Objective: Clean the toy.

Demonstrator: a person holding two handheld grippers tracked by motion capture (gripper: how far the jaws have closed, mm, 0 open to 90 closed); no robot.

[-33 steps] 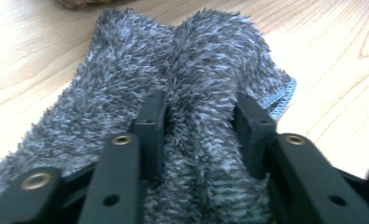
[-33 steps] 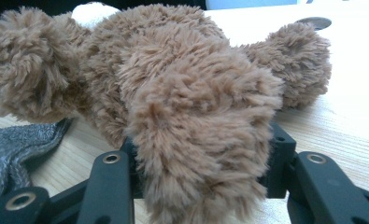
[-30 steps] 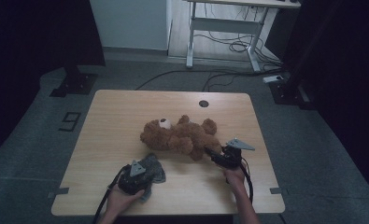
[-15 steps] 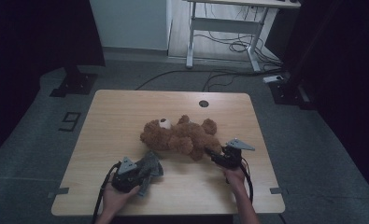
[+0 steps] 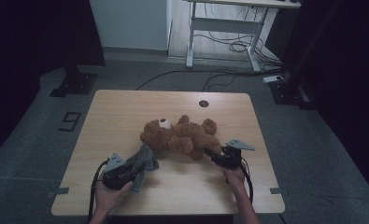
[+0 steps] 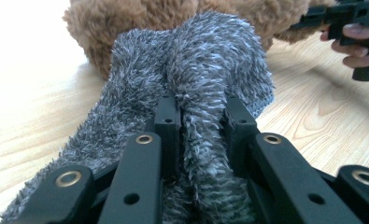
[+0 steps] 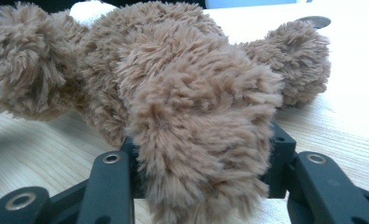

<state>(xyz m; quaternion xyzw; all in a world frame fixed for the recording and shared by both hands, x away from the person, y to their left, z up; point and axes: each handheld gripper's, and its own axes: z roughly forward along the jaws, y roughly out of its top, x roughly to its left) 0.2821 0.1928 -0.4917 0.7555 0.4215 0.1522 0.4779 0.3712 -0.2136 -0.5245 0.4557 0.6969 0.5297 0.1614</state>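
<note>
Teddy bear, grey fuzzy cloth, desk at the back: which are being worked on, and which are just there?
In use:
- teddy bear, leg gripped by right tongs
- grey fuzzy cloth, pinched in left tongs

Just there:
- back desk
- floor cables

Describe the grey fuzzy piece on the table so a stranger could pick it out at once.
On the wooden table, look at the near edge on the left side, in front of the brown teddy bear. There the left tongs pinch a fold of a grey fuzzy cloth; it is limp, shaggy and grey-white, unlike the plump brown bear beside it.
</note>
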